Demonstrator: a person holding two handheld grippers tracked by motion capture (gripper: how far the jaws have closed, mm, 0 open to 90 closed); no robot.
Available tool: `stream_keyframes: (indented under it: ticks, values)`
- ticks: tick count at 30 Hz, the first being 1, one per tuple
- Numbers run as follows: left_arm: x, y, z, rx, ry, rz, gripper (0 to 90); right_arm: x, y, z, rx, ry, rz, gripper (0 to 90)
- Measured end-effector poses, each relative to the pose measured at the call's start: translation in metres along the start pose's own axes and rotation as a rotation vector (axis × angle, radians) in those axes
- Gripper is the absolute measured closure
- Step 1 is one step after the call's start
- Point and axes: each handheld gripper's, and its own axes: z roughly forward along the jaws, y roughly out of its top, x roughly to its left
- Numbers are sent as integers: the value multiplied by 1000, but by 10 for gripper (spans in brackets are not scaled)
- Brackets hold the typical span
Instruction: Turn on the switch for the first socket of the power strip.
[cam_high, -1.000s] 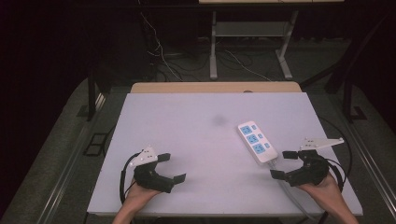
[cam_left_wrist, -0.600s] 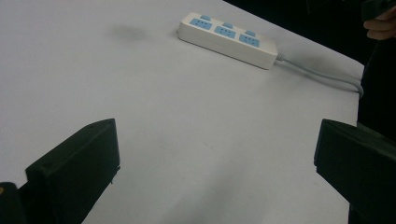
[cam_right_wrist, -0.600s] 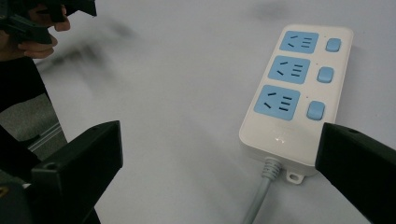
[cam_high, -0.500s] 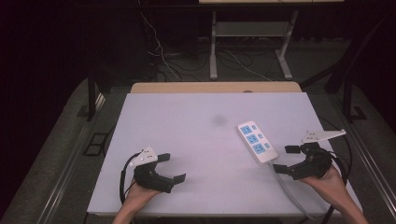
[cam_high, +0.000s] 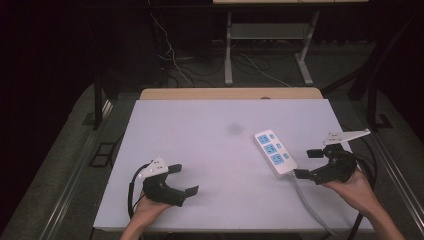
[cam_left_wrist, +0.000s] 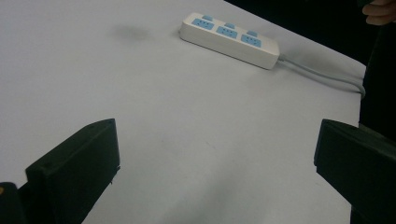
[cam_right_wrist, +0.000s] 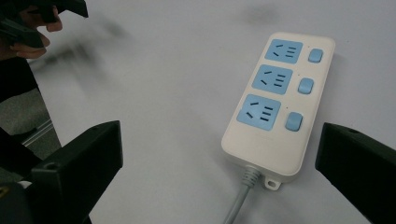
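A white power strip (cam_high: 275, 152) with three blue sockets and blue switches lies flat on the white table (cam_high: 210, 130), right of centre. It shows close up in the right gripper view as the power strip (cam_right_wrist: 279, 100), and far off as the power strip (cam_left_wrist: 230, 38) in the left gripper view. Its grey cord (cam_high: 306, 197) runs toward the table's front edge. My right gripper (cam_high: 309, 163) stands open just right of the strip's cord end, nothing between its jaws. Near the front left, my left gripper (cam_high: 183, 179) rests open and empty.
A wooden board edge (cam_high: 230, 93) borders the table's far side. Beyond it stand metal table legs (cam_high: 228, 55) and loose cables (cam_high: 172, 60) on the dark floor. A faint grey smudge (cam_high: 234, 128) marks the table's middle.
My right gripper has drifted slightly right and toward the far side, near the strip's cord end. The left gripper and the power strip have stayed put.
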Motion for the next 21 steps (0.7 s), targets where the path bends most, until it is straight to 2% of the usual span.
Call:
stream_keyframes:
  ticks: [21]
  values:
    - [3, -1, -1, -4, 8, -9, 0, -13, 25, 1, 70, -24, -17, 3]
